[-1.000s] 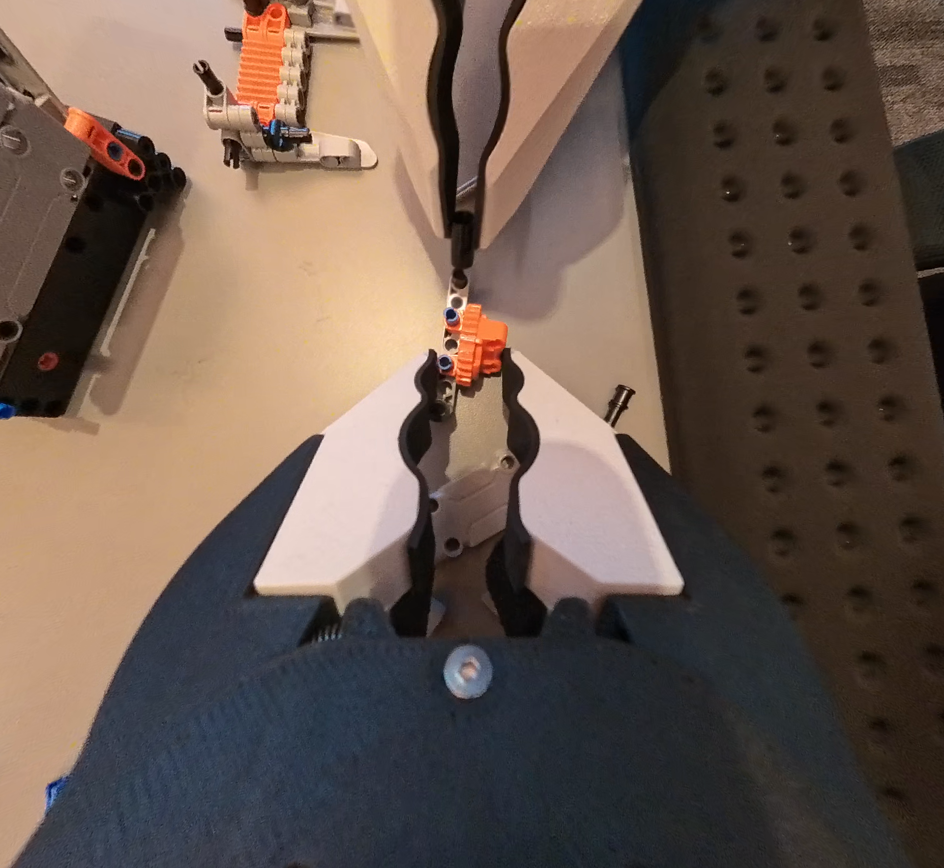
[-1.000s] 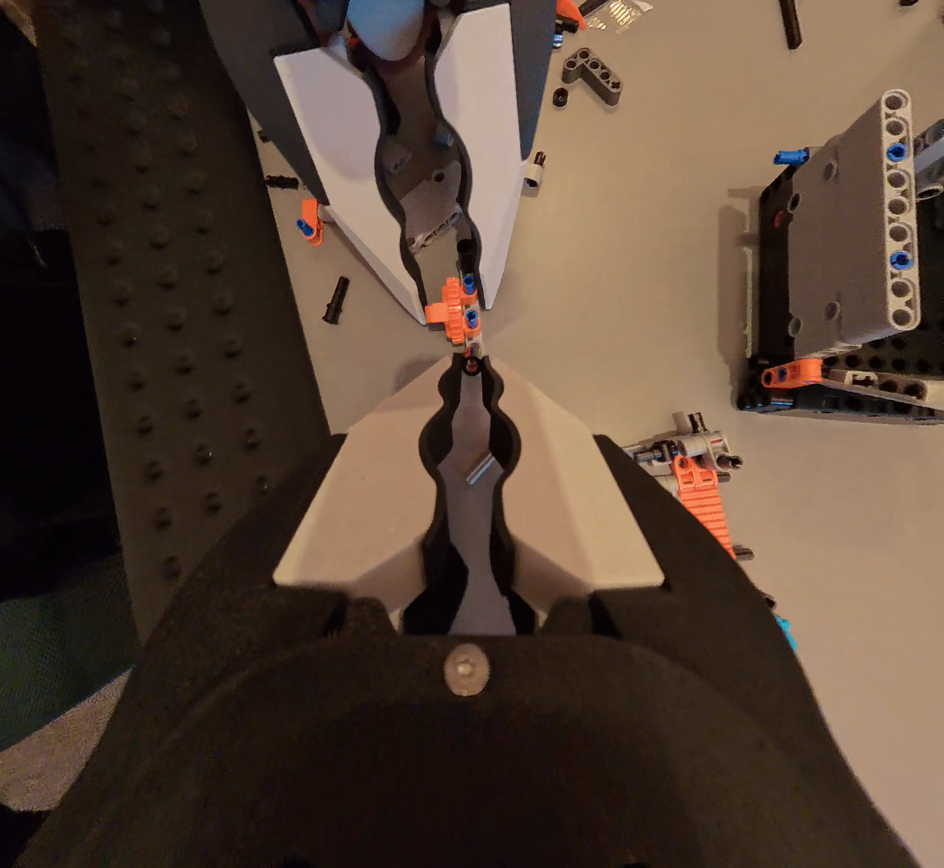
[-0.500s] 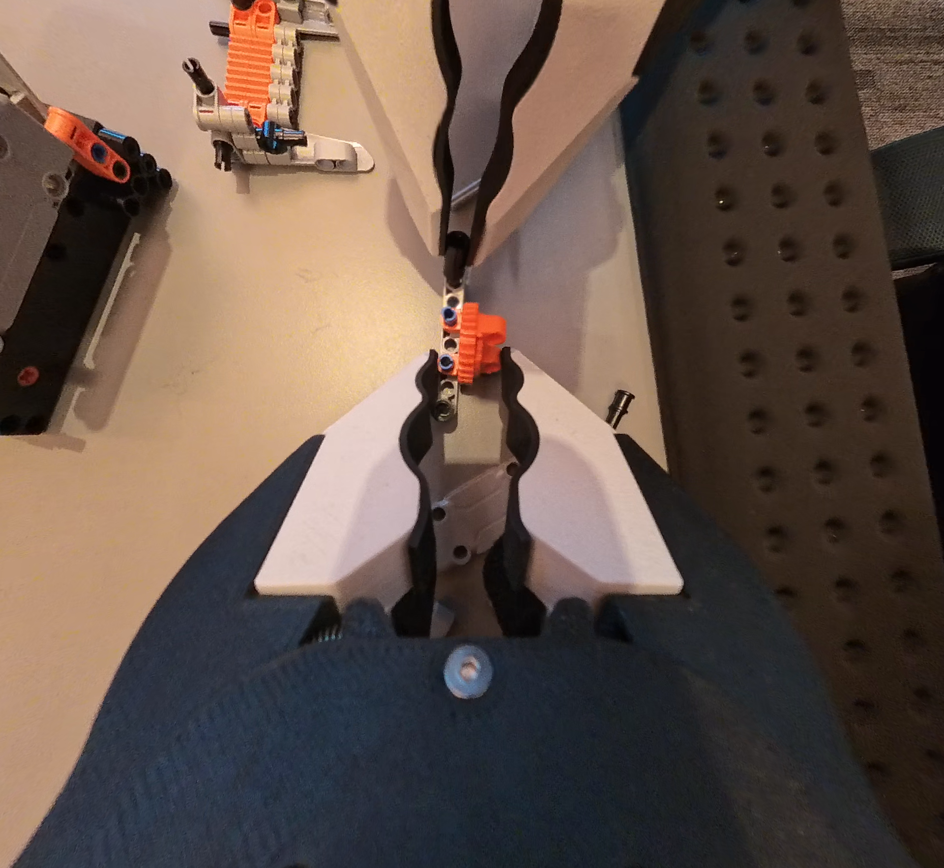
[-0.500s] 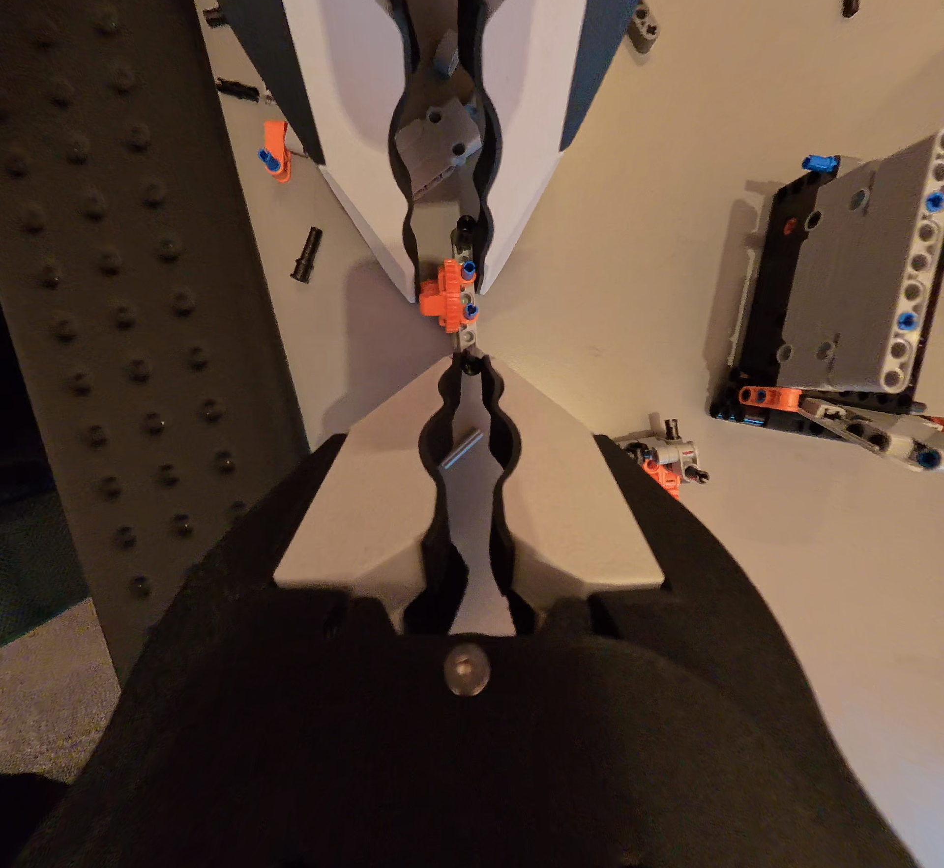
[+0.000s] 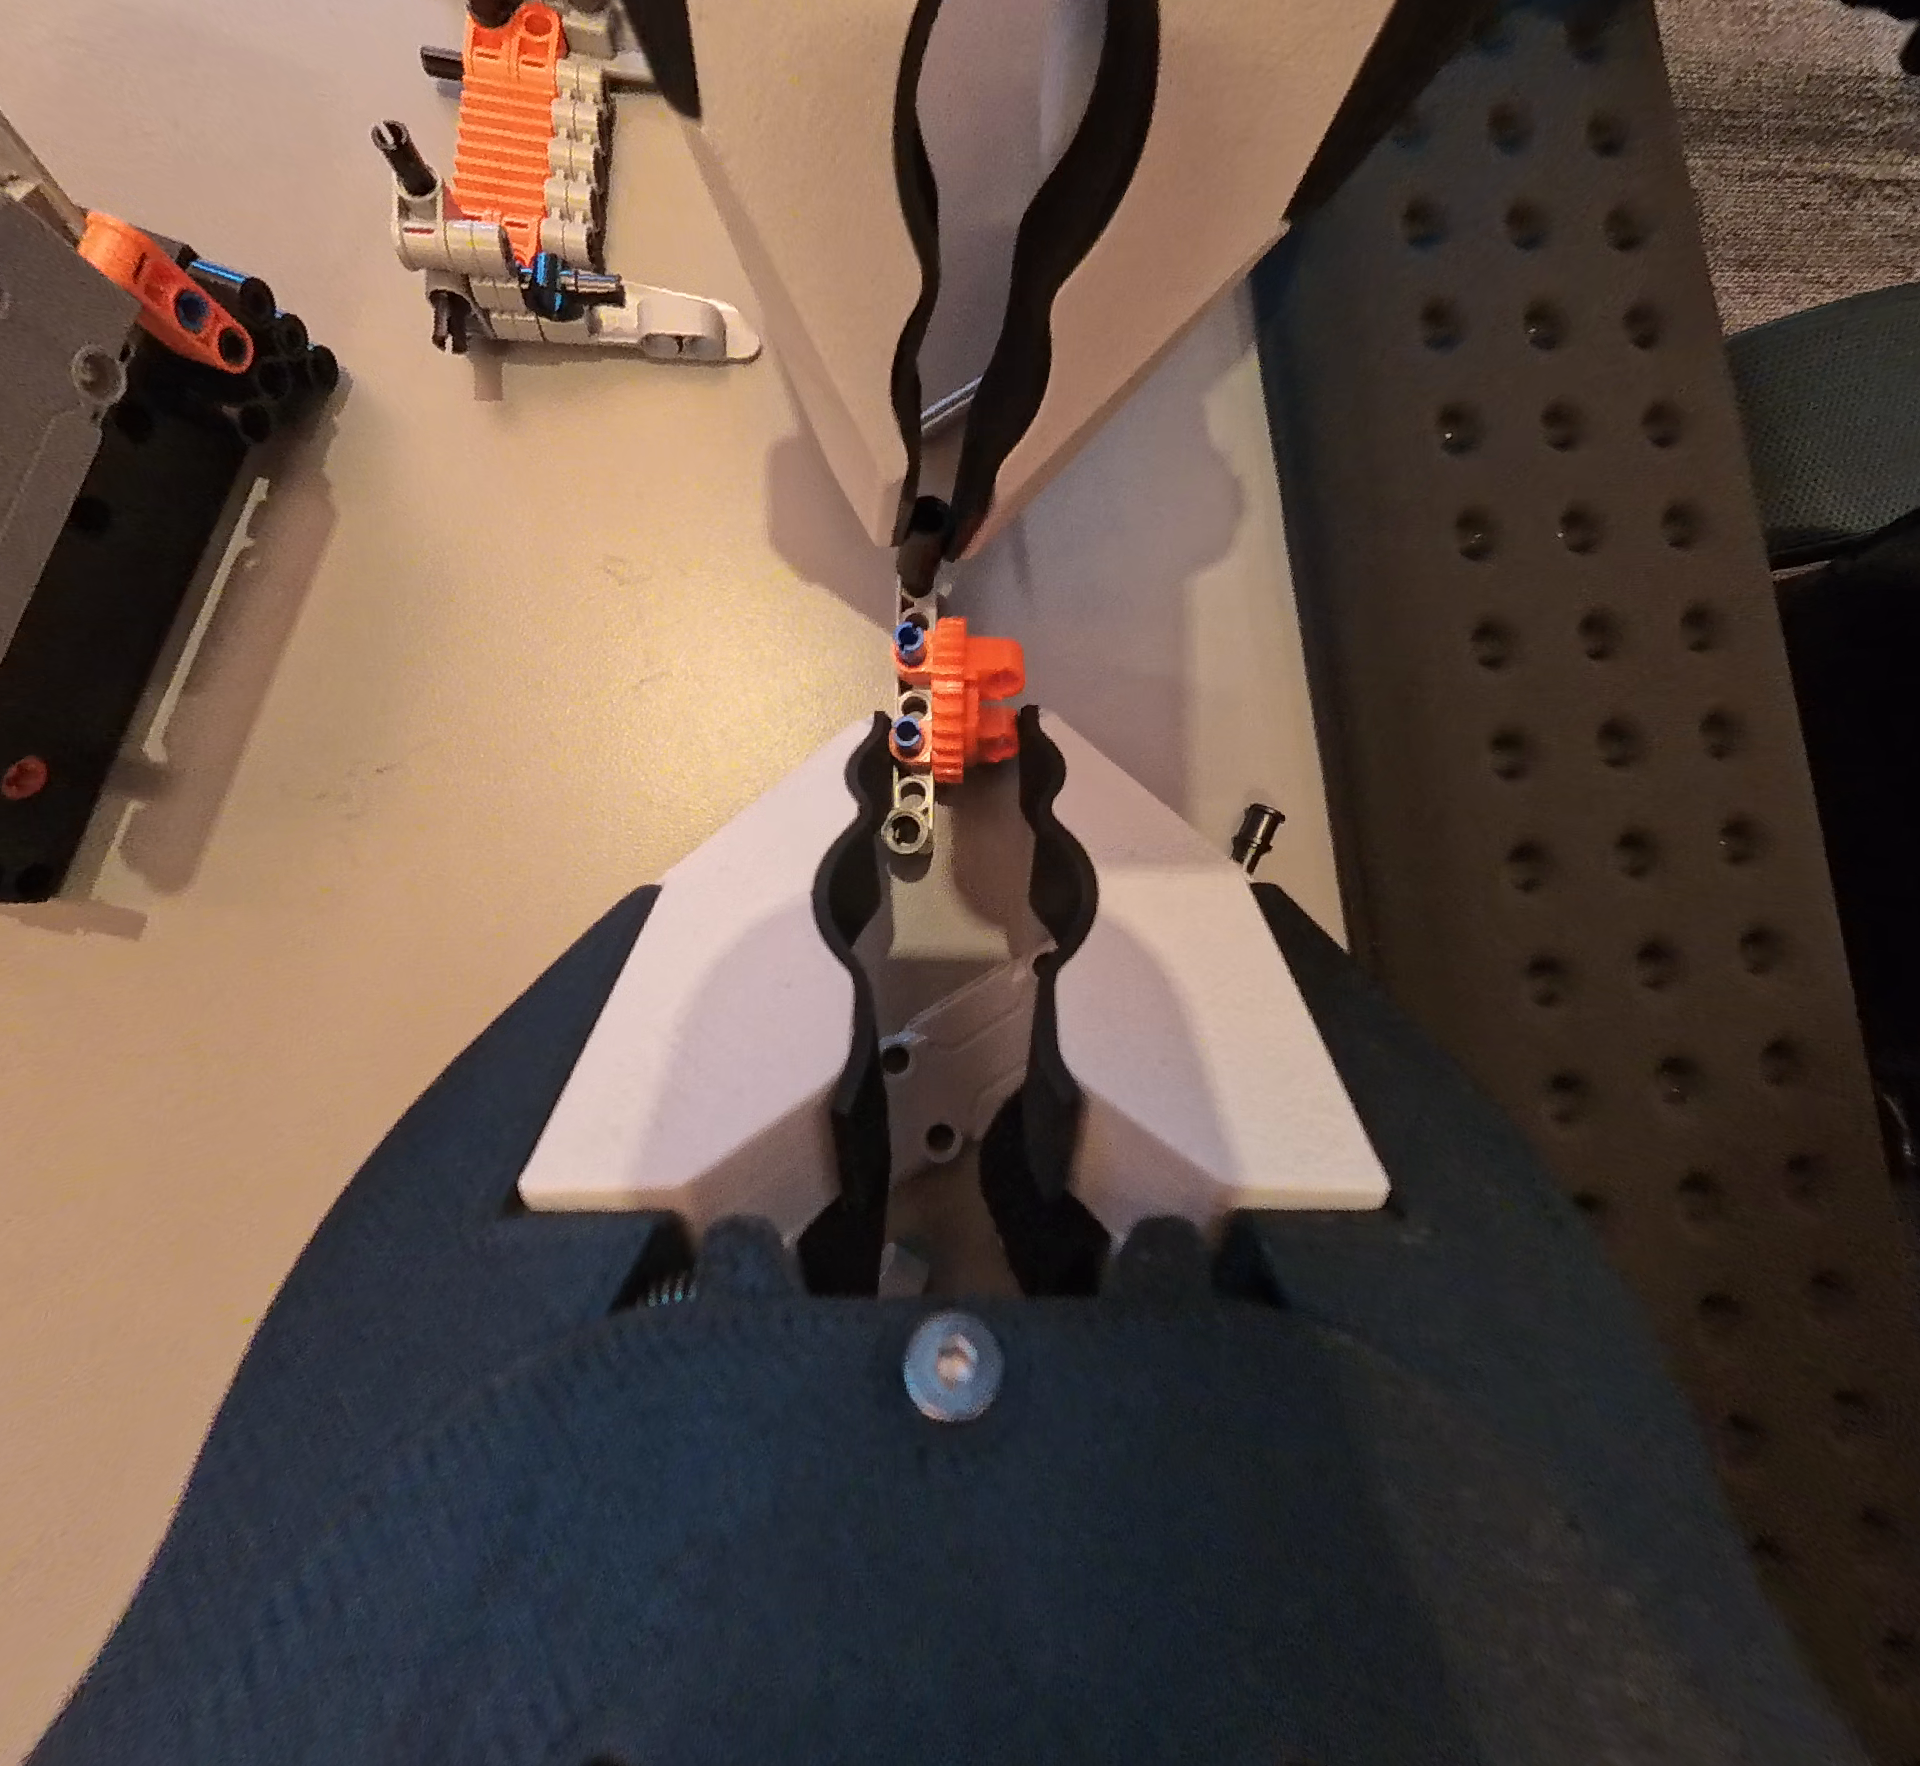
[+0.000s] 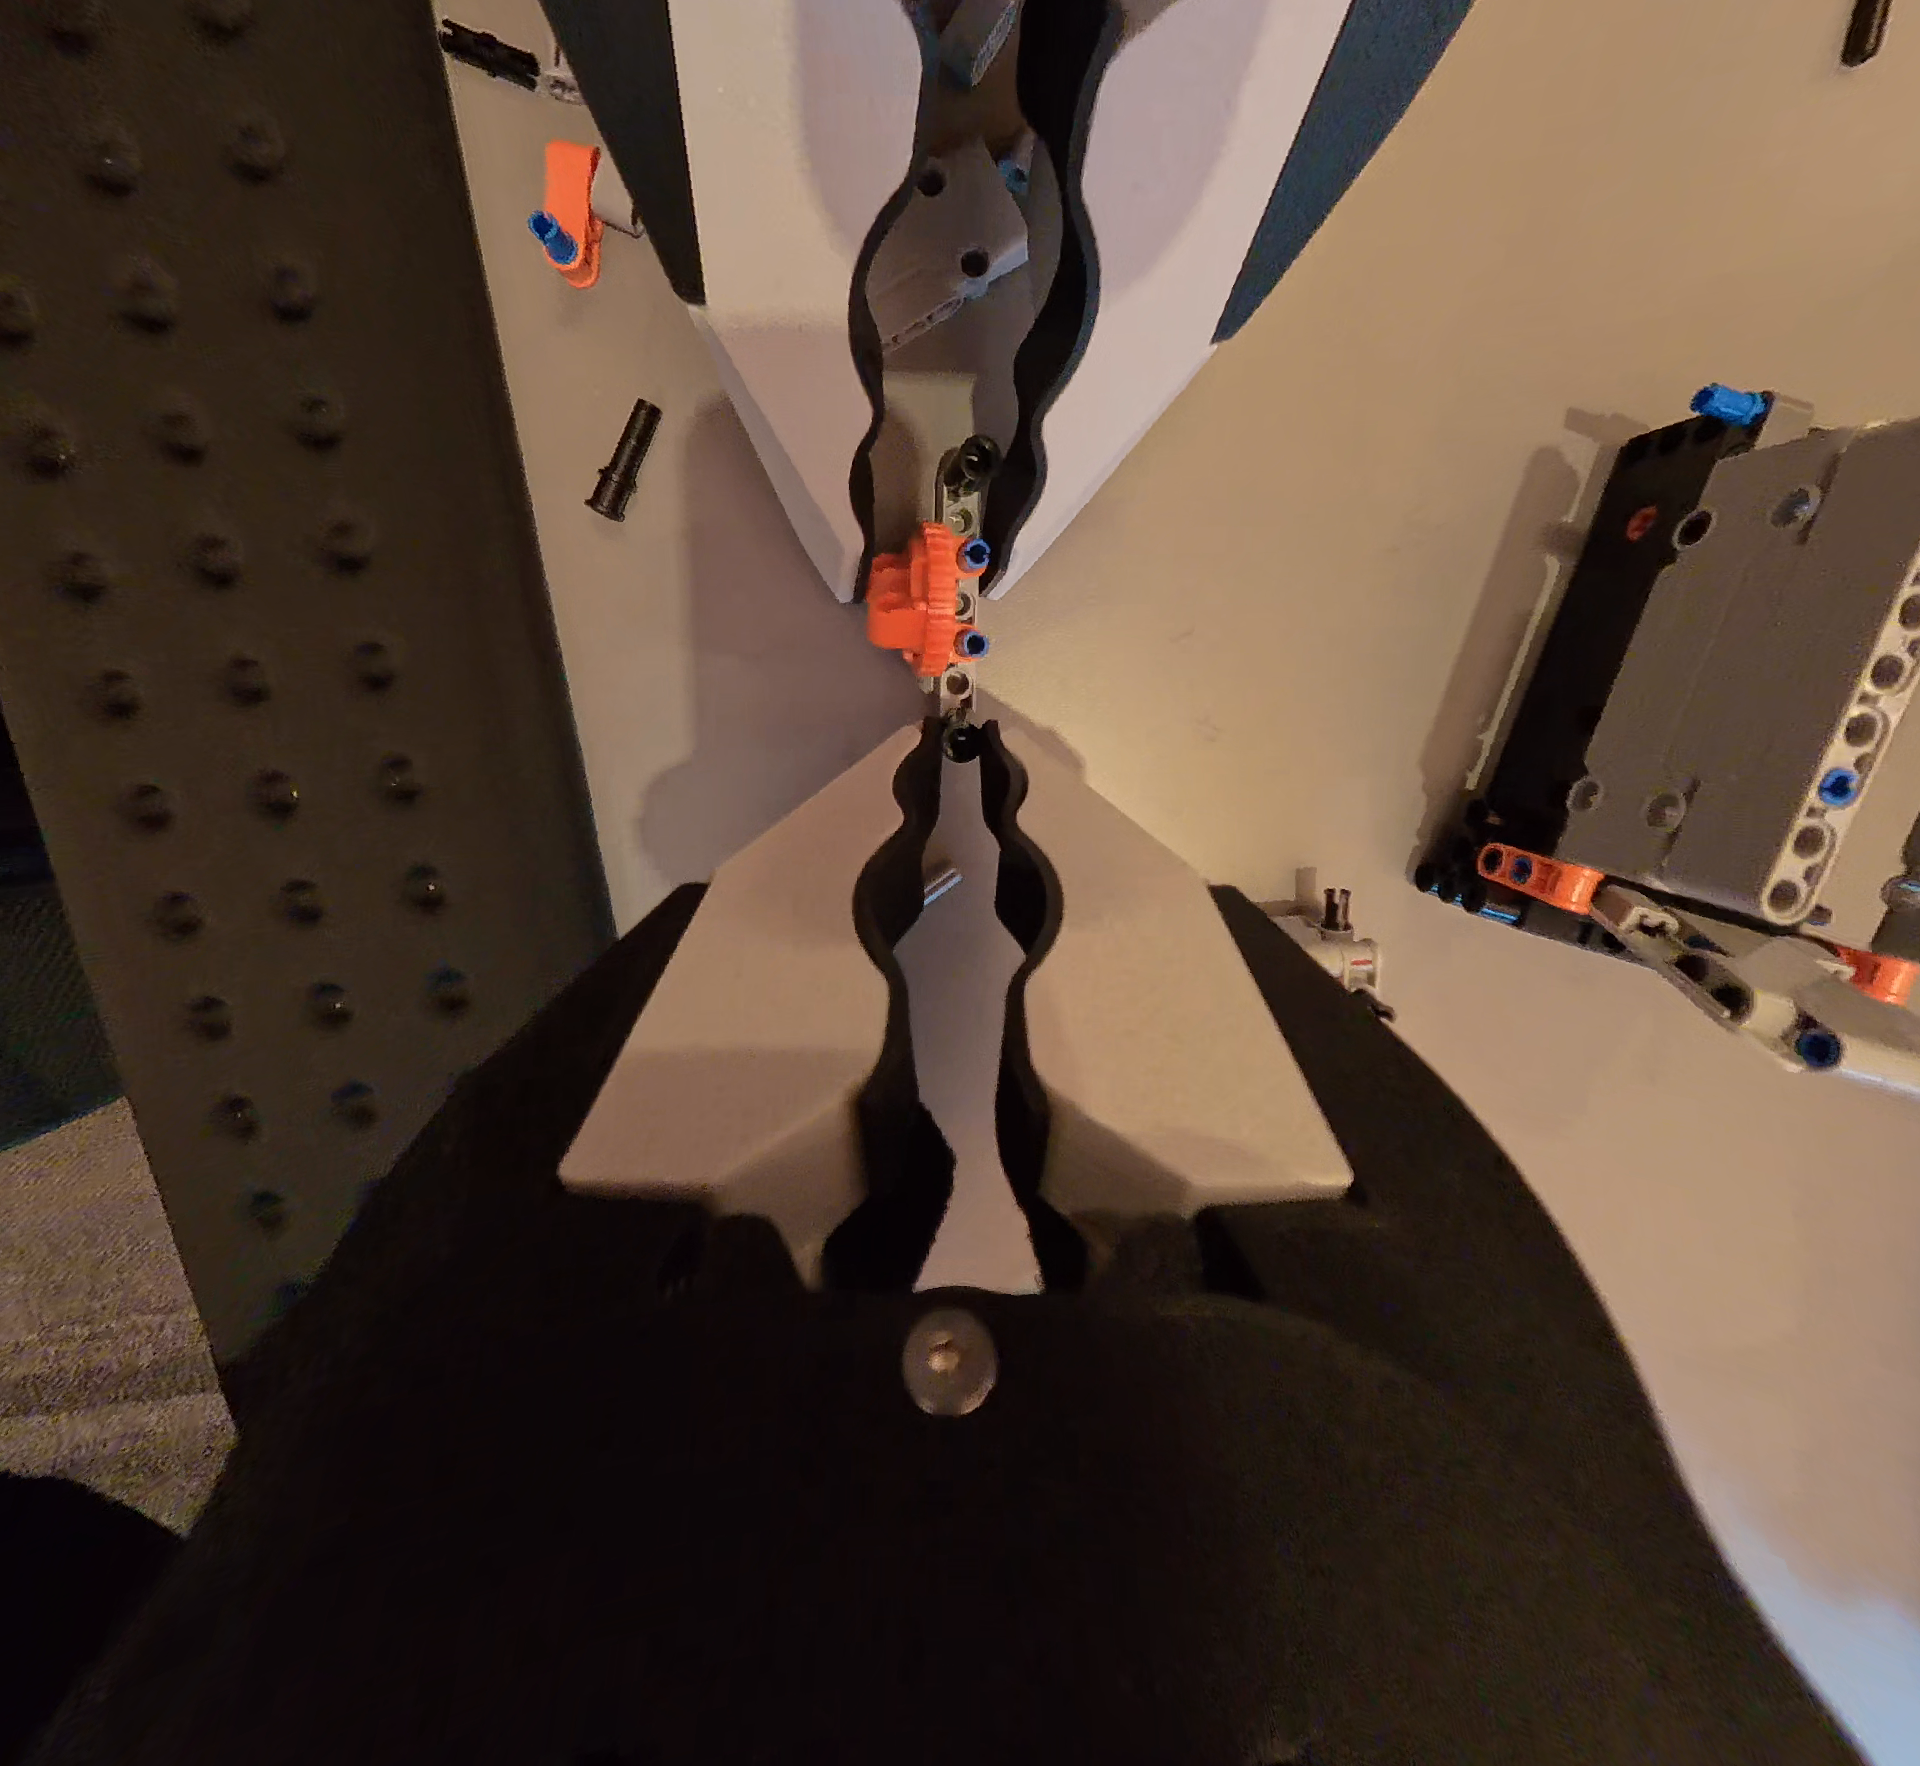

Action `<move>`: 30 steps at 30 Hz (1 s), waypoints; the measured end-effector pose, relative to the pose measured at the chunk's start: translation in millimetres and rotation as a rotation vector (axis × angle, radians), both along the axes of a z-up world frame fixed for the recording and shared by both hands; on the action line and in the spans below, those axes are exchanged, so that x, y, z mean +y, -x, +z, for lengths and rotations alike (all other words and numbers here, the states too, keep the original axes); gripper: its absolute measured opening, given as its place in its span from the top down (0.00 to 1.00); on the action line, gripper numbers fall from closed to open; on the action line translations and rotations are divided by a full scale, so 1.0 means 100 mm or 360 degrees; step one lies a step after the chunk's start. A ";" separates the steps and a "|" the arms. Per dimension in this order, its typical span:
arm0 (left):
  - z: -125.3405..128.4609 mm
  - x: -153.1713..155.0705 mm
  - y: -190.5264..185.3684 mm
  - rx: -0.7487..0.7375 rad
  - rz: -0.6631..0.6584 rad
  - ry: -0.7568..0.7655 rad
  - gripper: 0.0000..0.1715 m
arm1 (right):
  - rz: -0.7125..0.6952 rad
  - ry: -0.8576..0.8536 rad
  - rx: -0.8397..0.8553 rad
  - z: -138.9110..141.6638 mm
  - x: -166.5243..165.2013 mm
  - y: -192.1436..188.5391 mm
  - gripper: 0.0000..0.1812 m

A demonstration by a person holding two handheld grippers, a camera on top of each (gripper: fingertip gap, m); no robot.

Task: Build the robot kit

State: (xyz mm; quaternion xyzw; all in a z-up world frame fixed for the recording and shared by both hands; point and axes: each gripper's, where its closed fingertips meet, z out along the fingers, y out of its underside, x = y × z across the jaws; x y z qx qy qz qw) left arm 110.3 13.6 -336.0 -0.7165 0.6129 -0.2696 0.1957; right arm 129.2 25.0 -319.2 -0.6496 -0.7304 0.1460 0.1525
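Note:
A short grey beam (image 5: 914,781) carries an orange gear piece (image 5: 966,688) and two blue pins. My left gripper (image 5: 945,734) is shut on this small assembly and holds it above the table. My right gripper (image 6: 958,742) is shut on a black pin (image 6: 961,740) and holds it against the beam's free end (image 6: 958,686). The two grippers face each other tip to tip. The right gripper (image 5: 935,532) comes down from the top of the left wrist view. The left gripper (image 6: 930,573) comes down from the top of the right wrist view.
A big grey and black block assembly (image 6: 1714,677) lies to one side. It shows at the left in the left wrist view (image 5: 62,469). An orange and grey assembly (image 5: 509,189), a loose black pin (image 6: 623,469) and an orange piece (image 6: 569,210) lie on the table. A dark studded strip (image 5: 1558,677) runs along the table's edge. My left and right fingertips are right by each other.
The two grippers have drawn a little closer together, and both views have shifted over the table. The black pin stays at the beam's end. Both grips are unchanged.

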 end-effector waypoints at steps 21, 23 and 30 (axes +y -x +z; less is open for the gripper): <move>0.00 0.00 -0.02 -0.0013 -0.0006 -0.0013 0.87 | -0.0075 0.0329 0.0215 -0.06 0.01 0.01 0.97; -0.01 0.00 -0.03 -0.0024 -0.0001 -0.0013 0.87 | -0.0153 0.0285 0.0288 -0.01 0.06 0.01 0.91; 0.19 0.04 -0.10 -0.0169 -0.0012 -0.0161 0.87 | -0.0408 0.0325 0.0659 0.28 0.14 -0.04 0.86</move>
